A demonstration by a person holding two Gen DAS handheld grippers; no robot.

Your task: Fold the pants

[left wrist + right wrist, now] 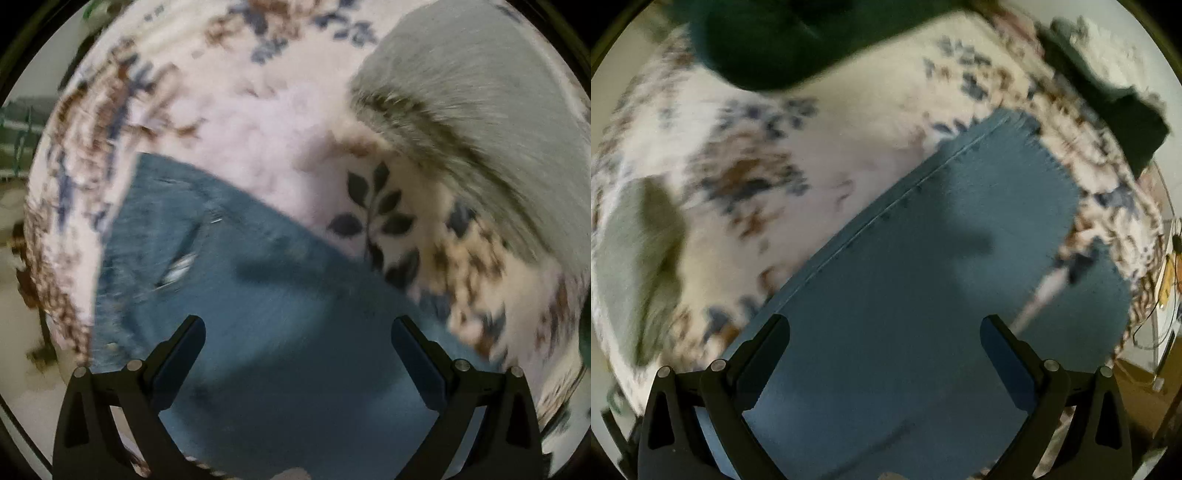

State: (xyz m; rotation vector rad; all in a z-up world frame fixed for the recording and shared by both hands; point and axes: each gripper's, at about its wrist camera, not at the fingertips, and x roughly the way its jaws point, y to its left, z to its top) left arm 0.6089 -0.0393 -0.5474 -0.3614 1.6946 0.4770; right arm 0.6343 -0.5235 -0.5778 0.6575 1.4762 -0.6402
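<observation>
Blue denim pants (258,295) lie flat on a floral bedspread (221,110). The left wrist view shows the waist end, with pocket stitching and a rivet at the left. My left gripper (297,332) is open and empty, hovering just above the denim. The right wrist view shows the pants' legs (923,277) running to frayed hems at the upper right, with a side seam along the left edge. My right gripper (884,330) is open and empty above the legs. Both views are motion-blurred.
A grey-green pillow (480,110) lies on the bed at the upper right of the left view and shows in the right view (635,258) at the left. Dark green cloth (768,40) lies at the top, and more dark cloth (1126,122) at the upper right. The bedspread (849,147) surrounds the pants.
</observation>
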